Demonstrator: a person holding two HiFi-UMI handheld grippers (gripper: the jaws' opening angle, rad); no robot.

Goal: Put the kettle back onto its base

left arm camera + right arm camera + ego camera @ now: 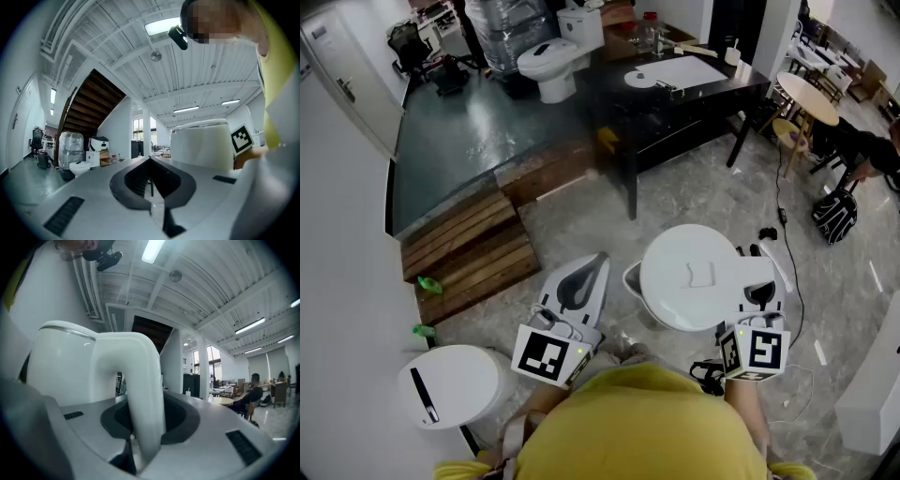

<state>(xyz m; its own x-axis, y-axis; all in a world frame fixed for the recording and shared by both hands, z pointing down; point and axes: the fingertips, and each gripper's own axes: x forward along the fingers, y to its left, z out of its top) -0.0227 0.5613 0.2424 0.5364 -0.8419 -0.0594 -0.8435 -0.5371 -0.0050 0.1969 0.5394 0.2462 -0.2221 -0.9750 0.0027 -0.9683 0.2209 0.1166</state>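
Seen from above in the head view, a white kettle (698, 277) with a flat round lid hangs over the marble floor, close in front of me. My right gripper (759, 292) is shut on its arched handle (140, 394), with the kettle body (61, 366) to the left of the jaws. To the kettle's left my left gripper (596, 264) is shut with nothing in it, pointing level, and its view shows the kettle (201, 145) close on the right. A white round disc (640, 79), perhaps the base, lies far off on the black table (712, 89).
Wooden steps (469, 248) rise to a dark platform bearing a white toilet (551, 64). A round white lidded bin (450, 384) stands at my lower left. A round wooden table (807, 98), a seated person (874, 155) and a floor cable (787, 244) are on the right.
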